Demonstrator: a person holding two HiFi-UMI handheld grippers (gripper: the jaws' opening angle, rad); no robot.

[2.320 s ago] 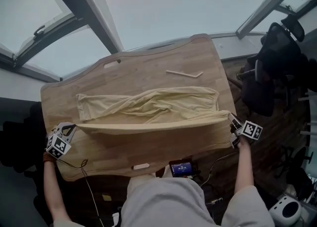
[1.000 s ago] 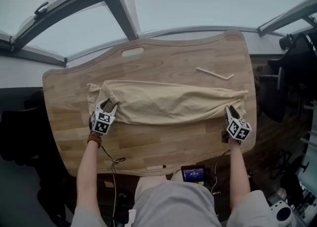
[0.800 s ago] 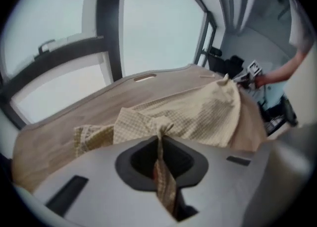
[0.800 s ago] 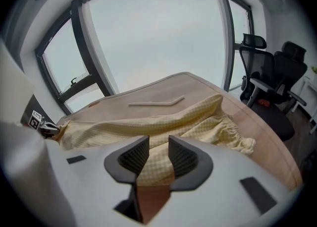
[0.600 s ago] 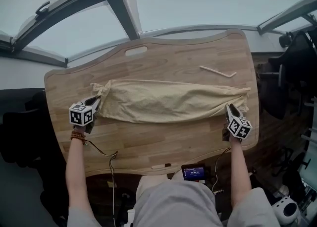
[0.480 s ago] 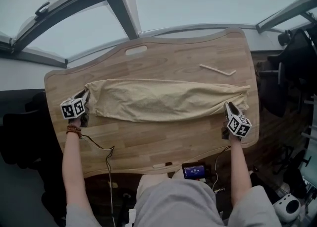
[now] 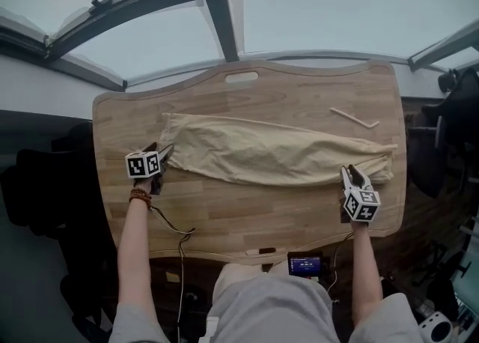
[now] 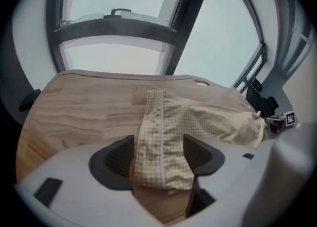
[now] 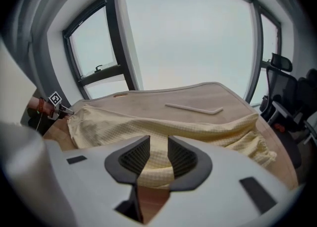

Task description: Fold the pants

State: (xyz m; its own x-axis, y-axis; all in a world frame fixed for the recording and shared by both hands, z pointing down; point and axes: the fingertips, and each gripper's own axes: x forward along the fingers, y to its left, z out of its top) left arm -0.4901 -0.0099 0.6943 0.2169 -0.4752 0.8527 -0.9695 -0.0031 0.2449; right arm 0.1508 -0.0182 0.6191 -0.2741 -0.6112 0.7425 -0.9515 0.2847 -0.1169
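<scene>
The pale yellow pants [image 7: 277, 154] lie folded lengthwise in a long band across the wooden table [image 7: 284, 94]. My left gripper [image 7: 162, 152] is at their left end. Its jaws are opening and stand wide. A strip of the cloth [image 8: 161, 137] lies loose between the pads, and the left gripper [image 8: 158, 142] does not press on it. My right gripper [image 7: 352, 174] is at the right end near the table's front edge. In the right gripper view the right gripper [image 9: 158, 149] is shut on a fold of the pants [image 9: 148, 122].
A thin bent pale stick [image 7: 354, 117] lies on the table beyond the pants at the right. A small lit device [image 7: 304, 264] hangs below the front edge. A cable [image 7: 176, 222] trails from the left hand. A dark office chair [image 7: 456, 109] stands off the table's right side.
The left gripper pulled the pants' left end outward to the left, then opened its jaws. The cloth now lies stretched and flatter. The right gripper kept its hold on the right end.
</scene>
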